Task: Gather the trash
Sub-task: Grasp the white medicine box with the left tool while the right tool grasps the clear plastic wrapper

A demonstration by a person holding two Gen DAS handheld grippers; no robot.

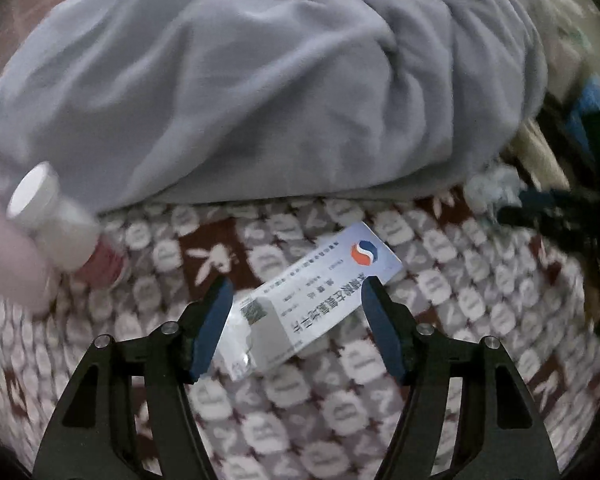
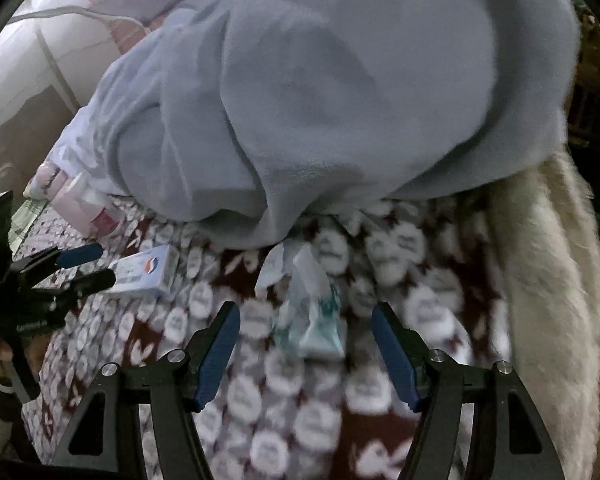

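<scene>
Fingers of the left gripper (image 1: pixel 296 292) are standing apart, straddling the white medicine box (image 1: pixel 320 300) with neither blue pad pressing on it; the spread is probably there so the box's narrow width can slip between them before they close. Lying flat on the patterned bedspread (image 1: pixel 300 408), the box is sitting slantwise just below the lower edge of the heaped grey blanket (image 1: pixel 240 92), with a clear blister sheet (image 1: pixel 236 352) poking from its near end. Toward the bedspread's left edge, a white-capped bottle (image 1: pixel 48 216) is leaning on a pink bottle (image 1: pixel 8 256), well apart from the box.

Fingers of the right gripper (image 2: pixel 304 320) are likewise spread and holding nothing, angling down over a crumpled teal-and-white wrapper (image 2: pixel 312 312) that is lying on the bedspread with its far end right by the blanket's hem. In the right wrist view the left gripper (image 2: pixel 96 268) is framing the box (image 2: pixel 148 270) from the side. Each hand appears to be lining up on its own piece of trash, so both pickups look still ahead. Being soft, the bedding may sink and let the flat box tilt when gripped.
</scene>
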